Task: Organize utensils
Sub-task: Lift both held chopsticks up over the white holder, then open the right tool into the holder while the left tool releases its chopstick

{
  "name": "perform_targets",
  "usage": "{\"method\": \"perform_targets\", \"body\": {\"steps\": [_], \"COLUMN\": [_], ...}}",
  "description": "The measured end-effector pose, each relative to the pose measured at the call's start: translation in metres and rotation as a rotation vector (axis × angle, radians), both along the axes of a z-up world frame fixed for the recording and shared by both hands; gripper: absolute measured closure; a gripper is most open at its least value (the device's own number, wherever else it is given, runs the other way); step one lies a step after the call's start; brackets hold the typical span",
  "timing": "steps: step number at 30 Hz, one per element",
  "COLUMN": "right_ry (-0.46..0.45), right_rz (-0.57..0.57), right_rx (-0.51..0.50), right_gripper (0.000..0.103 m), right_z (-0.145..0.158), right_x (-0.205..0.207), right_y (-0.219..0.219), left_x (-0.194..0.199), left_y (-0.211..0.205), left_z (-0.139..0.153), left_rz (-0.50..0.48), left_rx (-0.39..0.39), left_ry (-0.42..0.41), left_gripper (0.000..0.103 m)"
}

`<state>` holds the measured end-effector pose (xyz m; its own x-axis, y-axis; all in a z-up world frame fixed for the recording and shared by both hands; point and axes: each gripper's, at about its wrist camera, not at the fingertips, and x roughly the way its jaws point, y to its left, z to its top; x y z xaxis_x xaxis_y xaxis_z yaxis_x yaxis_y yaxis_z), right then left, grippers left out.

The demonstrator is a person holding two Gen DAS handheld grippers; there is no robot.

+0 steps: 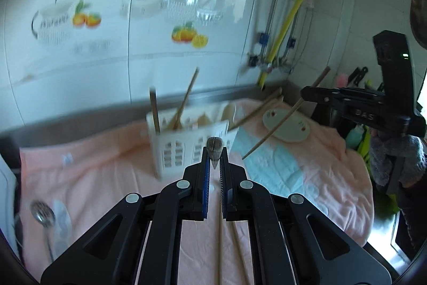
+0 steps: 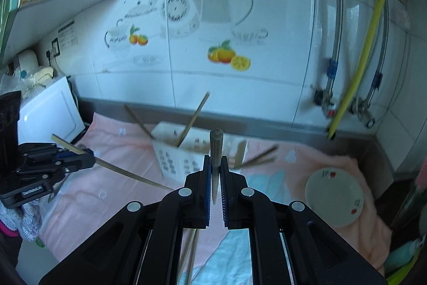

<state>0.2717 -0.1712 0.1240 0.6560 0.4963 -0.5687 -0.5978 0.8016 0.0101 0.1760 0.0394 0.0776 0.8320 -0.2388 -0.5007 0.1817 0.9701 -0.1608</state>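
My left gripper (image 1: 214, 152) is shut on a wooden chopstick (image 1: 214, 144) that shows end-on between the pads, in the air just in front of the white slotted utensil basket (image 1: 181, 151). Off to the right hangs my right gripper (image 1: 304, 94), shut on a second chopstick (image 1: 277, 123) that slants down over the cloth. From the right wrist, the right gripper (image 2: 215, 163) pinches its chopstick (image 2: 216, 148) upright before the basket (image 2: 173, 162). At the left, the left gripper (image 2: 90, 152) carries its chopstick (image 2: 128, 172). Several chopsticks stand tilted in the basket.
A pink cloth (image 1: 106, 178) covers the counter. A small round plate (image 1: 296, 130) lies right of the basket, a metal spoon (image 1: 42, 213) lies at the left edge, and two loose chopsticks (image 1: 220, 245) lie under my left gripper. Tiled wall, pipes and a yellow hose (image 1: 291, 15) stand behind.
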Motion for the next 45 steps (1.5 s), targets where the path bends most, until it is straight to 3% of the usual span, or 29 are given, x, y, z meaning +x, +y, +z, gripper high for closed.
{"method": "perform_targets", "body": {"steps": [7,10,19,27,34,36,39,41,43,45], "right_ry": [-0.028,-0.036,-0.031,0.024,0.061,0.064,0.057,0.049,0.039,0.019], "right_rz": [-0.023,-0.037,-0.061,-0.057,-0.055,-0.059,-0.069,-0.068,-0.074,-0.084], "right_rx": [0.031,0.040,0.047,0.006,-0.006,-0.001,0.011,0.013,0.019,0.018], "right_gripper": [0.097,0.097,0.097,0.097,0.096,0.090,0.069,0.067,0.056,0.052], "right_z": [0.031,0.038,0.028,-0.002,-0.023,-0.025,-0.025,-0.024,-0.022,-0.020], "right_x": [0.026,0.037,0.068,0.084,0.089,0.089,0.086,0.083,0.078,0.071], "right_y": [0.005,0.009,0.027,0.039,0.043,0.041,0.037,0.035,0.031,0.026], "left_x": [0.006,0.021,0.070,0.093,0.096,0.094,0.089,0.085,0.081,0.073], "left_y": [0.002,0.007,0.014,0.021,0.022,0.022,0.025,0.026,0.026,0.026], "left_z": [0.055,0.064,0.039,0.014,0.005,0.006,0.010,0.012,0.015,0.018], "left_rz": [0.040,0.058,0.091,0.101,0.105,0.115,0.119,0.123,0.127,0.132], "left_rx": [0.070,0.090,0.146,0.107,0.098,0.105,0.085,0.083,0.077,0.071], "left_ry": [-0.107,-0.098,0.019,0.106,0.122,0.109,0.099,0.085,0.071,0.057], "left_gripper": [0.097,0.097,0.097,0.097,0.095,0.095,0.092,0.084,0.071,0.066]}}
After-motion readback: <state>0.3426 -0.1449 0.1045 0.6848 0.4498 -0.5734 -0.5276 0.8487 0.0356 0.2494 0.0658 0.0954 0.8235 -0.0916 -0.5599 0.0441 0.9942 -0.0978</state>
